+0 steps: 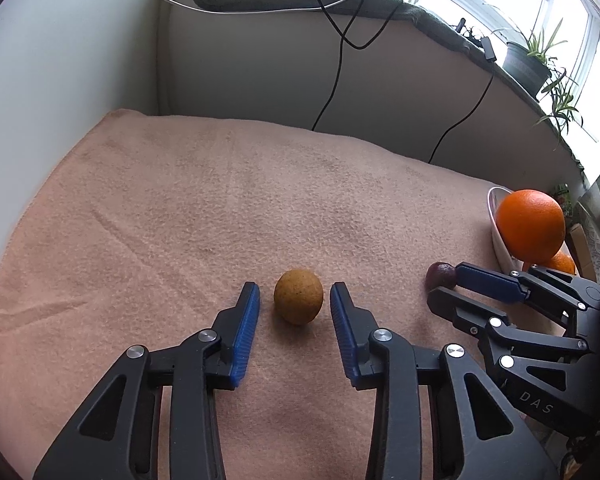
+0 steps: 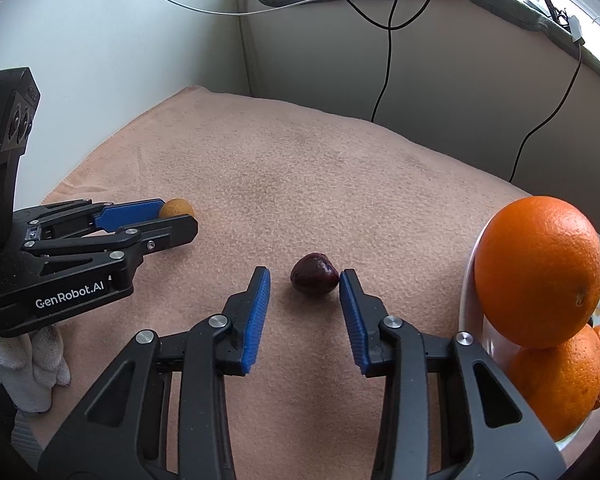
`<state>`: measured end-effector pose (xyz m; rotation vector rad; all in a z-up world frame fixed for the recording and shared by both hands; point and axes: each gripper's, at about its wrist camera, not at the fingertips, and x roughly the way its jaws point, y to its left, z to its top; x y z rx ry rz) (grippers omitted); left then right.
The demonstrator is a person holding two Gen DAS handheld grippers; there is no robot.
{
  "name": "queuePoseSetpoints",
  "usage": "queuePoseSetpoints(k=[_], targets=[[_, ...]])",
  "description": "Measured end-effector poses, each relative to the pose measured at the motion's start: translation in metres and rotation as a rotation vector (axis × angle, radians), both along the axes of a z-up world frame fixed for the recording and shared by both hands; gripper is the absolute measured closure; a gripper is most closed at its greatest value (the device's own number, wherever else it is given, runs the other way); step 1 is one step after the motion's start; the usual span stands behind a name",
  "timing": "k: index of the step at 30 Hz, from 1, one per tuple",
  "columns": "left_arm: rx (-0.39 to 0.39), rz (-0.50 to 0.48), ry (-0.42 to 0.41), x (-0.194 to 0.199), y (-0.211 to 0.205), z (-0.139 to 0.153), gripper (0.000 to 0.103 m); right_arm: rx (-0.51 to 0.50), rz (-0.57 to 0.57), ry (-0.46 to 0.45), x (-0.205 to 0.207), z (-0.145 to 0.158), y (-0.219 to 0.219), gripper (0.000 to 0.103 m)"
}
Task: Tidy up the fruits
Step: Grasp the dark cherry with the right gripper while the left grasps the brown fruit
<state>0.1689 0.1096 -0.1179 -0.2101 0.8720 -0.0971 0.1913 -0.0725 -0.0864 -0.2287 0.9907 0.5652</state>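
Organizing looks partly done: a white bowl at the right edge, about 3 o'clock in the right wrist view, already holds a big orange stacked on at least two more oranges. Two small fruits are not yet in it and still lie on the peach towel that covers the bench. The tan fruit sits between the blue pads of the left claw, which stands narrowed around it with a slim gap showing on each side, so no grip yet. The dark plum lies just ahead of the right claw; its right pad looks to touch the plum or nearly so, while the left pad is clearly apart, so it is not clamped either. In the left wrist view the right claw and plum show at about 4 o'clock, with the bowl beyond them at 3 o'clock; in the right wrist view the left claw and tan fruit sit at 9 o'clock. Left to do, as I judge it: close on both fruits, lift, and carry them to the bowl, where the pile is already high and a small fruit could roll off. A white-gloved hand shows under the left claw.
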Motion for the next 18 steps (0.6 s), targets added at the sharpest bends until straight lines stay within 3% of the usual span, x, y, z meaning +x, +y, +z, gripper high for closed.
queuePoseSetpoints(k=[7,18], targets=[[-0.008,0.004,-0.004,-0.001,0.001,0.0,0.079,0.016,-0.011,0.025,0.005,-0.004,-0.003,0.076],[-0.02,0.014,-0.022,-0.011,0.003,0.003,0.08,0.079,0.007,0.021,-0.01,0.014,-0.011,0.076]])
